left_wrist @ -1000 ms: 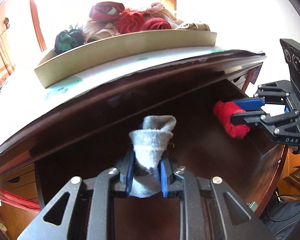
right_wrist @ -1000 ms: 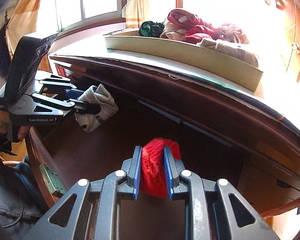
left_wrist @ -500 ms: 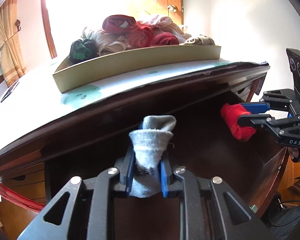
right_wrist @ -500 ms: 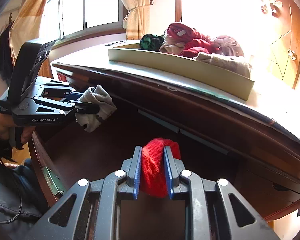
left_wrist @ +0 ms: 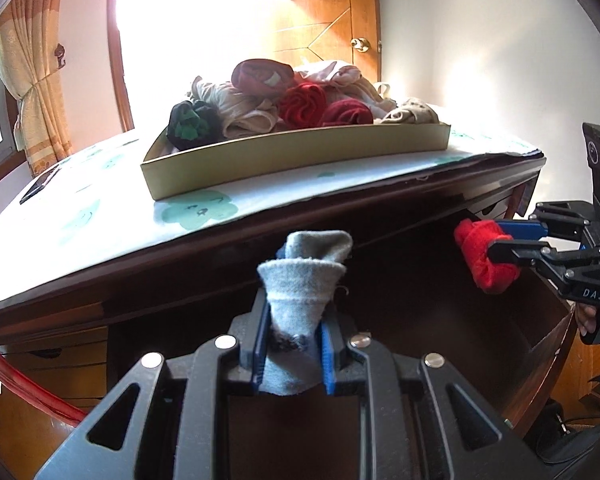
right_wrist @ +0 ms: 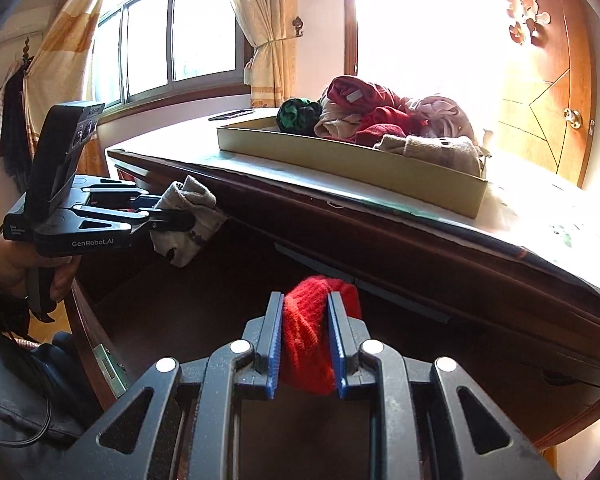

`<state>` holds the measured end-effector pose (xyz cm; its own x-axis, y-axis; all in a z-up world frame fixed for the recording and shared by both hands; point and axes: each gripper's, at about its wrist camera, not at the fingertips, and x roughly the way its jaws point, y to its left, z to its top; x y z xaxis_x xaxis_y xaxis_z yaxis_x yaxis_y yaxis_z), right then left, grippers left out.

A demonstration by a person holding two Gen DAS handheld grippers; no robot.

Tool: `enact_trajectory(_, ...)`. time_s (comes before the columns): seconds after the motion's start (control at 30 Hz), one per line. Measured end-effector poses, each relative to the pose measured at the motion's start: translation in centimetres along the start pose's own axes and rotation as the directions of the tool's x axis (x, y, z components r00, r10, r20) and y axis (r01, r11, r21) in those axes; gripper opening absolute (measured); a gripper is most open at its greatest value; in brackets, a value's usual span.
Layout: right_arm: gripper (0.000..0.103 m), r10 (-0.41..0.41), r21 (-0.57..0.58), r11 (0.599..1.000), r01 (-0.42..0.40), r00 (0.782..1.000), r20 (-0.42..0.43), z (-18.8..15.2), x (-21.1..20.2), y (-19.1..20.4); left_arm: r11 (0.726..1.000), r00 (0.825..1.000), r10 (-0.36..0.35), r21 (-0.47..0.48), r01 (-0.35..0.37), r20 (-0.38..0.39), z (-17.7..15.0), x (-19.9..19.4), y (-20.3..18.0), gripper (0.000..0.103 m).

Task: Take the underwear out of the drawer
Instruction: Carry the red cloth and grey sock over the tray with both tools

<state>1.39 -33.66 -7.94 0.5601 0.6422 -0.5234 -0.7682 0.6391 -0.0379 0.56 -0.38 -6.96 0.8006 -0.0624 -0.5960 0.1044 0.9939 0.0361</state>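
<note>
Aloft over the open dark-wood drawer (left_wrist: 420, 312), a grey rolled underwear piece (left_wrist: 300, 296) is pinched in the left hand-held gripper (left_wrist: 294, 344), and a red rolled piece (right_wrist: 312, 336) is pinched in the right hand-held gripper (right_wrist: 305, 344). Beyond the worktop's (left_wrist: 100, 216) front edge, a shallow cardboard tray (left_wrist: 292, 156) holds more rolled garments (left_wrist: 300, 100).

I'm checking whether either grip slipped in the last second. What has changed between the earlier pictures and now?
Both hands tipped upward: the tray of rolled clothes on the desk sits lower in both views now, with more wall and window showing. The left gripper stays shut on the grey roll and the right gripper on the red roll, both over the open drawer. Nothing was taken or let go.
</note>
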Motion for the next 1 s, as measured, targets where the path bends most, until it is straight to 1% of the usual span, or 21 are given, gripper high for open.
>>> enact_trajectory(0.37,0.023,0.007,-0.033,0.999,-0.006,0.998,0.058,-0.2,-0.6,0.4,1.0,0.997,0.017,-0.026,-0.015,0.08,-0.3,-1.3,0.6,0.02)
enact_trajectory(0.63,0.023,0.006,-0.046,0.999,-0.001,0.994,0.11,-0.3,-1.2,0.6,0.999,0.991,0.025,-0.032,-0.021,0.134,-0.4,-2.1,0.8,0.02)
enact_trajectory(1.0,0.023,-0.002,-0.044,0.999,0.01,0.984,0.181,-0.7,-2.4,0.7,0.999,0.984,0.025,-0.035,-0.02,0.177,-0.5,-2.8,0.5,0.02)
